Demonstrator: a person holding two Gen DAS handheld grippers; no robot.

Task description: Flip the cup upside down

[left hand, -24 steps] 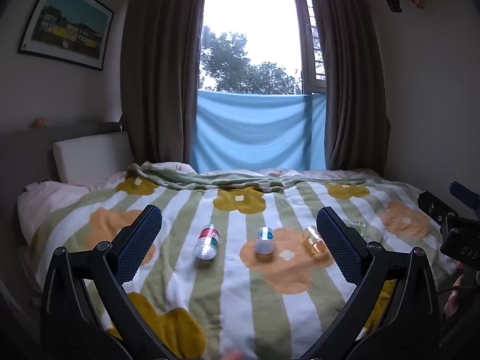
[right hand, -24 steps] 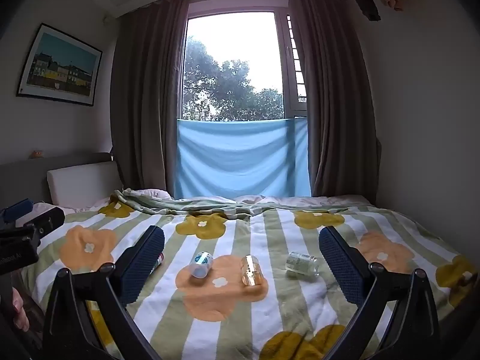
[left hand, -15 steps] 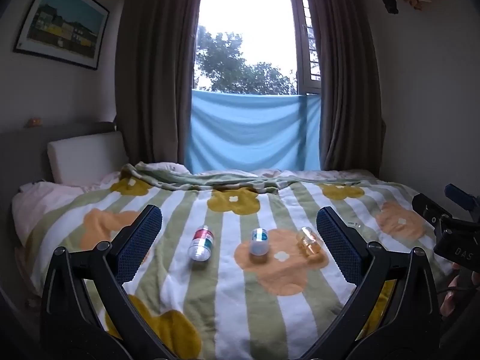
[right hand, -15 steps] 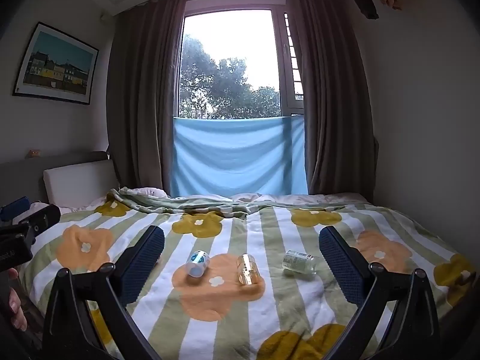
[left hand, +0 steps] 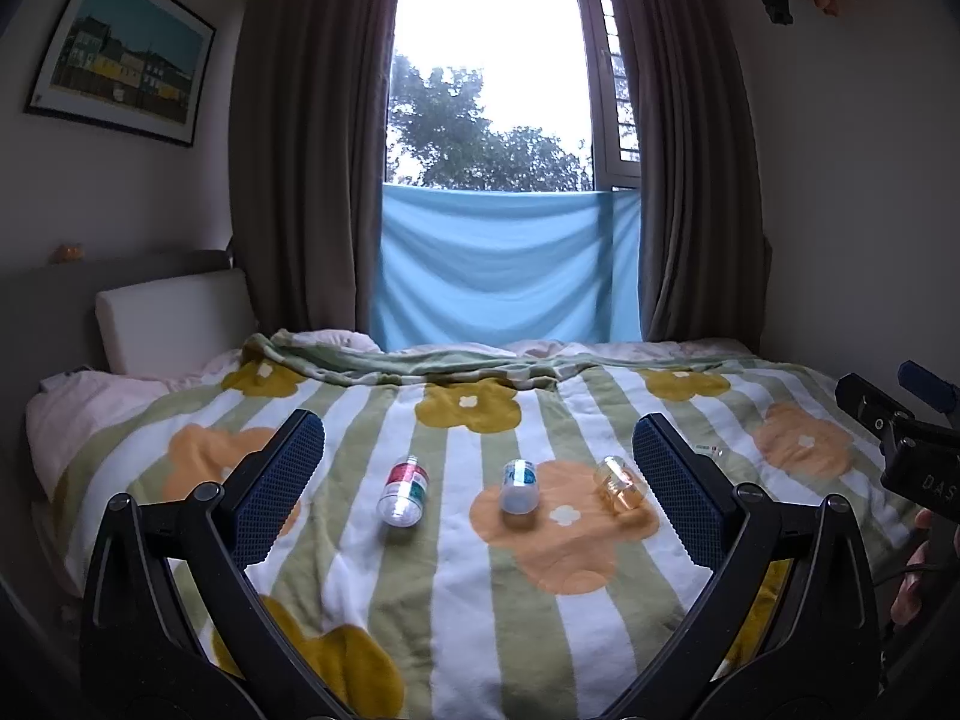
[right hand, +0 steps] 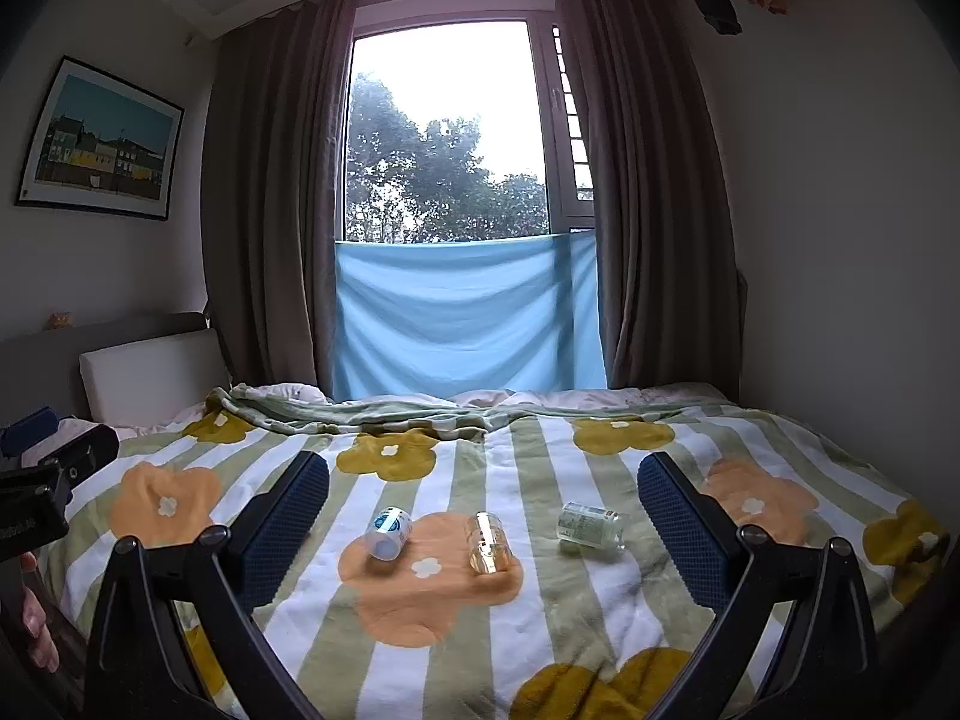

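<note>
Bedroom, curtained window behind, bed (left hand: pixel 480 600) under striped flower blanket. Four small cups lie on sides in row mid-bed: red-label cup (left hand: pixel 403 489), blue-label cup (left hand: pixel 519 485), amber cup (right hand: pixel 487 541), clear cup (right hand: pixel 591 527). Which one is meant, cannot tell. Left hand-held gripper (left hand: pixel 480 480) jaws wide apart, empty; right hand-held gripper (right hand: pixel 483 522) likewise. Amber cup dead ahead of right gripper, long axis pointing toward it; right looks nearer. Neighbouring cups close beside, nothing blocks approach.

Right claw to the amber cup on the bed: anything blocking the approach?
Nothing visible. The right claw is open, and the amber cup lies on its side on the blanket straight ahead, apart from the blue-label cup and the clear cup flanking it.
</note>
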